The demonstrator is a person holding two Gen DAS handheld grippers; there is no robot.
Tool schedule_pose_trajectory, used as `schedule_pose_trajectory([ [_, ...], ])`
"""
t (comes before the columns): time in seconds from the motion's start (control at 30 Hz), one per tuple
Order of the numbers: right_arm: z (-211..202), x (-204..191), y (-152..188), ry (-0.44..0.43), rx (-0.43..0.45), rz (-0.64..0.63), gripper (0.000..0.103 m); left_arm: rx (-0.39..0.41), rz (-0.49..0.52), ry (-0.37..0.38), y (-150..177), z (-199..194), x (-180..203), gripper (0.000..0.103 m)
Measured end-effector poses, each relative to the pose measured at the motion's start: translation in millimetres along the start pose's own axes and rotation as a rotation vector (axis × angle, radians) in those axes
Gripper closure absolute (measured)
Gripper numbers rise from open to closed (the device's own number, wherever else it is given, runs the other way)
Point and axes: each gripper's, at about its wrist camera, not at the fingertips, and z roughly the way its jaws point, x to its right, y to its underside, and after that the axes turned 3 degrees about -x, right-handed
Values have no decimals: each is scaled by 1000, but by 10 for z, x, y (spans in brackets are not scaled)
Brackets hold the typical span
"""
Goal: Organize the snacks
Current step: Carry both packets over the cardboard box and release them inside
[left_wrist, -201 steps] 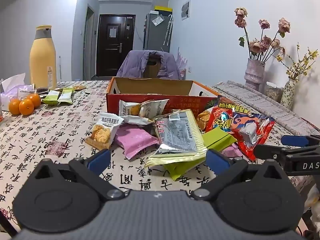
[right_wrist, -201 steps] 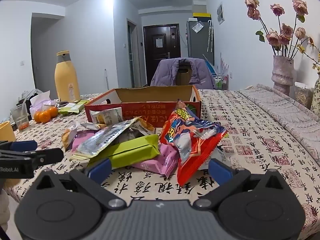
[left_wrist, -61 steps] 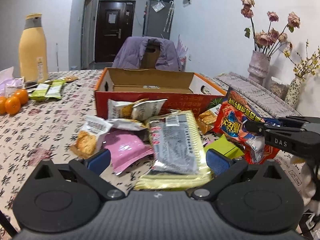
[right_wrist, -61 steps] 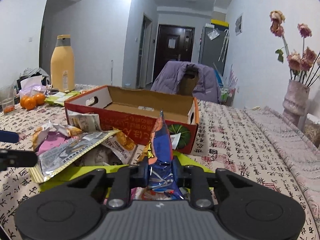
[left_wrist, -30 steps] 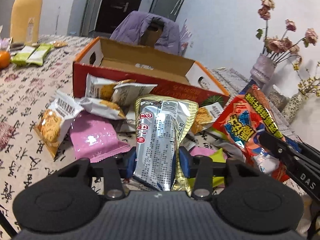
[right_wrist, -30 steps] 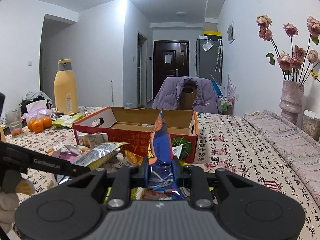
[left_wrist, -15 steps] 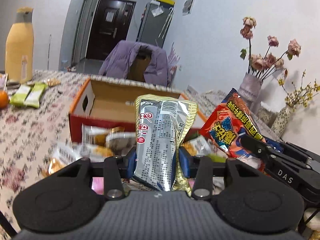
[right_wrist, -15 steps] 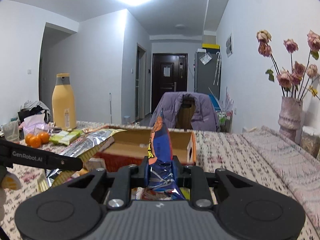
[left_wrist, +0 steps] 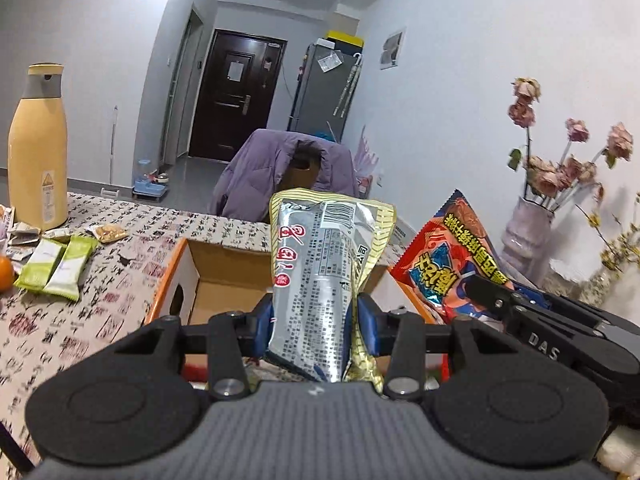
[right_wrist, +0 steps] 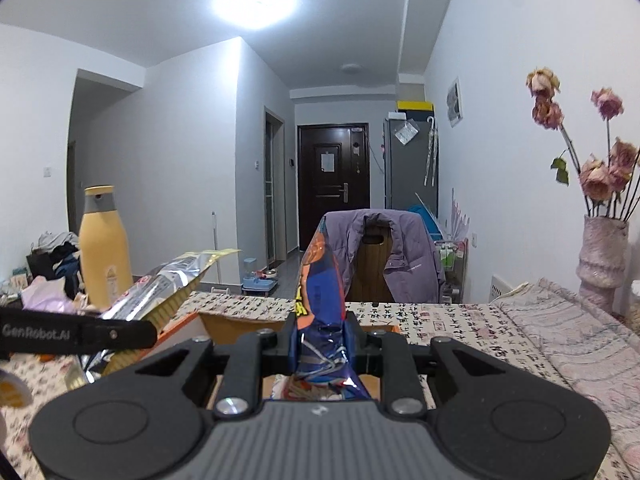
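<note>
1. Patterned tablecloth (left_wrist: 72,336) below, cardboard box (left_wrist: 224,280) just ahead of both sets of fingers.
2. Left gripper (left_wrist: 314,326) is clamped on the silver snack packet (left_wrist: 320,272), which rises from the jaws, long axis pointing up and forward.
3. Right gripper (right_wrist: 322,346) pinches the red-blue snack bag (right_wrist: 320,296), edge-on, also standing upright.
4. Best play, I'd say: carry both over the box opening, lower them, then let go so they lie flat.
</note>
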Motion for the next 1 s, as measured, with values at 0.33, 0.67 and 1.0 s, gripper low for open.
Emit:
schedule_pose_trajectory([
  [0.33,974,122,-76,32,-82,76,82,-22,-18,-94,-164,777,-179,60],
  [0.67,1333,165,244,16,-162,92,82,-113,-40,-145,33,1240,-461,60],
  [1.0,1406,187,314,24,-257,108,64,-160,-37,-176,147,1276,-437,31],
])
